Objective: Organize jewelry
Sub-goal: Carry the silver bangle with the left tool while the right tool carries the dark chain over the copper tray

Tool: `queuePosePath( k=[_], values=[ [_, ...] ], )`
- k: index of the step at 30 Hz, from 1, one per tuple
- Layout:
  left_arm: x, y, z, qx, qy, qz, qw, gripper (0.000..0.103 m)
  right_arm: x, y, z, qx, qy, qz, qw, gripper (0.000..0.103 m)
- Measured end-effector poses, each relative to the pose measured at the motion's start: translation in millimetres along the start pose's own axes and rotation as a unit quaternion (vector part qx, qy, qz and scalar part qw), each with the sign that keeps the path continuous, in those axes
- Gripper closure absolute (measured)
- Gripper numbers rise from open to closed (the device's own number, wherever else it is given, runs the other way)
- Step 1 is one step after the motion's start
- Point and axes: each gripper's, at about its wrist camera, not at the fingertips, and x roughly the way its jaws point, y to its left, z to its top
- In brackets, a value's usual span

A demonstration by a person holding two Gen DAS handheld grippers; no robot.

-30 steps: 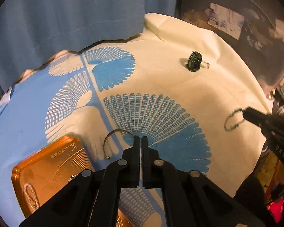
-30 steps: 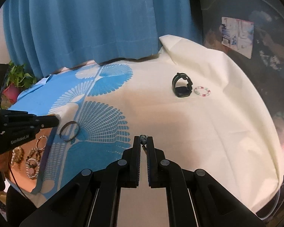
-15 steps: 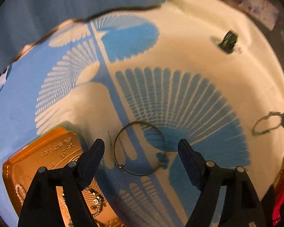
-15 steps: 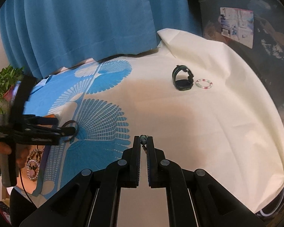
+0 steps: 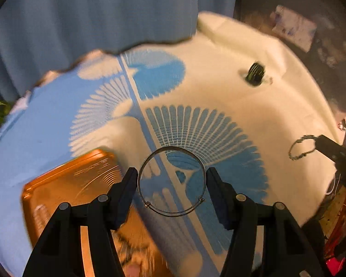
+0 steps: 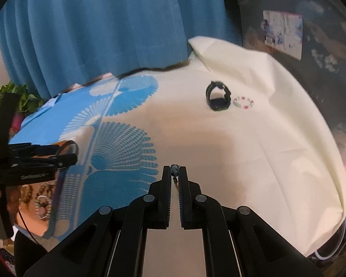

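Note:
A thin metal bangle (image 5: pixel 171 212) lies flat on the blue-patterned cloth, right between the fingers of my left gripper (image 5: pixel 171 175). The jaws are closing, and both pads touch the bangle's sides. An orange tray (image 5: pixel 69 184) holding several pieces of jewelry sits just left of it. My right gripper (image 6: pixel 174 173) is shut on a dark green beaded bracelet (image 5: pixel 302 147), which hangs from its tips above the cream cloth at the right. From the right wrist view, the left gripper (image 6: pixel 64 154) is at the far left with the bangle (image 6: pixel 69 143) in it.
A black watch (image 6: pixel 218 99) and a small pink-and-white bead bracelet (image 6: pixel 243 102) lie at the far side of the cream cloth (image 6: pixel 253 161). A blue curtain (image 6: pixel 103 34) hangs behind the table. A potted plant (image 6: pixel 16 99) stands at the far left. The table drops off at the right.
My left gripper went from shut to wide open over the bangle, then narrowed until its pads met the bangle's sides. The right gripper kept still with the green bracelet.

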Motion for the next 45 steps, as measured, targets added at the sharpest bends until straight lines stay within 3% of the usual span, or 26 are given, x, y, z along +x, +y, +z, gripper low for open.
queuePosePath(
  k=[5, 10, 22, 31, 38, 45],
  values=[
    [-75.1, -9.6, -42.9, 0.007, -0.044, 0.022, 0.9988, 0.047, -52.6, 23.5, -8.0, -0.020, -0.031, 0.006, 0.999, 0.097],
    [-122.7, -9.5, -98.3, -0.004, -0.058, 0.023, 0.9981, 0.047, -106.0, 58.9, -38.0, -0.048, -0.045, 0.029, 0.997, 0.097],
    [-182.3, 8.7, -218.1, -0.055, -0.070, 0.045, 0.9950, 0.047, -172.3, 130.2, -136.0, -0.103, -0.011, 0.082, 0.991, 0.097],
    [-196.6, 13.2, -246.0, -0.065, -0.078, 0.045, 0.9938, 0.047, -180.1, 166.1, -184.6, -0.145, 0.029, 0.104, 0.984, 0.097],
    [-193.4, 18.9, -245.7, -0.072, -0.076, 0.042, 0.9936, 0.046, -176.5, 176.8, -186.2, -0.161, 0.034, 0.105, 0.981, 0.097],
    [-179.2, 50.6, -232.4, -0.098, -0.069, 0.044, 0.9918, 0.046, -156.9, 188.9, -168.9, -0.172, 0.036, 0.105, 0.979, 0.097]
  ],
)
